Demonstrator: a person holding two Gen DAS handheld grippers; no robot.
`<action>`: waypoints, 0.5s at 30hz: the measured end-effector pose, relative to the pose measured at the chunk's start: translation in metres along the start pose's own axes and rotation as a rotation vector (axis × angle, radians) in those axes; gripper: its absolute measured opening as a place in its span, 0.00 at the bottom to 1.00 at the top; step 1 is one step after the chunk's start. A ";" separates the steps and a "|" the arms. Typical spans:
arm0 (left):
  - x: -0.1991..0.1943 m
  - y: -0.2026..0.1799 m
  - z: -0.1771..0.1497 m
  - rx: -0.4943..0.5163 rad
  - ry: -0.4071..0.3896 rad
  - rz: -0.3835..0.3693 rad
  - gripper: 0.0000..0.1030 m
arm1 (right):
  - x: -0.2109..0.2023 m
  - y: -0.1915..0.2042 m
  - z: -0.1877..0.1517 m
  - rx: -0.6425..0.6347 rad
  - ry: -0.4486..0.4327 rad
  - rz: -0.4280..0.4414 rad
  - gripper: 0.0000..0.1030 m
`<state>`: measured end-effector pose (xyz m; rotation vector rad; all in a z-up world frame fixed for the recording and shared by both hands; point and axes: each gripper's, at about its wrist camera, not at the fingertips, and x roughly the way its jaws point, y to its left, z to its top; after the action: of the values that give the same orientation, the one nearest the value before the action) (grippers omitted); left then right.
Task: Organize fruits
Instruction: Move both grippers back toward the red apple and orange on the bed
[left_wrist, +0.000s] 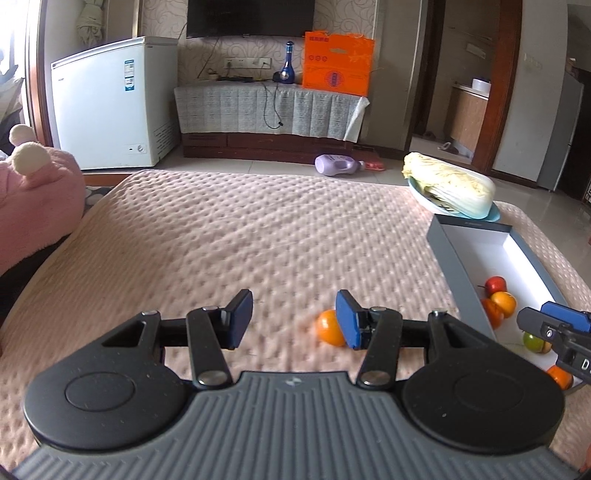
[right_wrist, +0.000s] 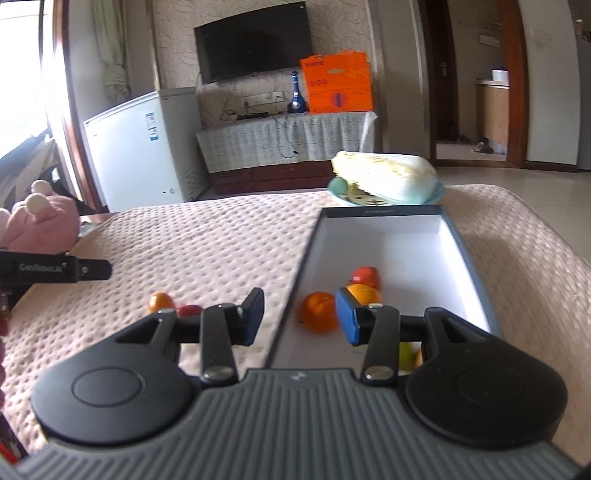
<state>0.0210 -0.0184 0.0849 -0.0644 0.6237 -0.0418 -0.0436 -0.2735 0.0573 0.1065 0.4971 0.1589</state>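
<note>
My left gripper (left_wrist: 293, 319) is open and empty, low over the pink bedspread (left_wrist: 258, 240). A loose orange (left_wrist: 327, 328) lies just beyond its right finger, partly hidden by the blue pad. In the right wrist view this orange (right_wrist: 160, 301) lies beside a small red fruit (right_wrist: 190, 310), with the left gripper (right_wrist: 96, 269) above and to their left. My right gripper (right_wrist: 300, 319) is open over the near end of the grey box (right_wrist: 384, 211). An orange (right_wrist: 318, 312) lies free in the box beyond its pads, along with a red fruit (right_wrist: 365, 277), a yellow-orange one (right_wrist: 364, 293) and a green one (right_wrist: 406, 354).
A cabbage (right_wrist: 388, 173) on a blue plate (right_wrist: 439, 192) sits just behind the box's far end. A pink plush toy (left_wrist: 33, 184) lies at the bed's left edge. The box's far half is bare white (right_wrist: 399, 243). Beyond the bed's far edge is tiled floor.
</note>
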 end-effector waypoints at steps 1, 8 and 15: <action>0.000 0.002 0.000 -0.003 0.001 0.004 0.54 | 0.001 0.004 0.000 -0.007 -0.003 0.015 0.44; 0.000 0.015 -0.002 -0.019 0.007 0.021 0.54 | 0.009 0.042 -0.007 -0.089 0.007 0.115 0.44; -0.001 0.028 -0.005 -0.026 0.014 0.038 0.54 | 0.027 0.067 -0.013 -0.125 0.052 0.154 0.44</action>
<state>0.0182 0.0097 0.0795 -0.0772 0.6396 0.0023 -0.0353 -0.2017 0.0426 0.0184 0.5293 0.3431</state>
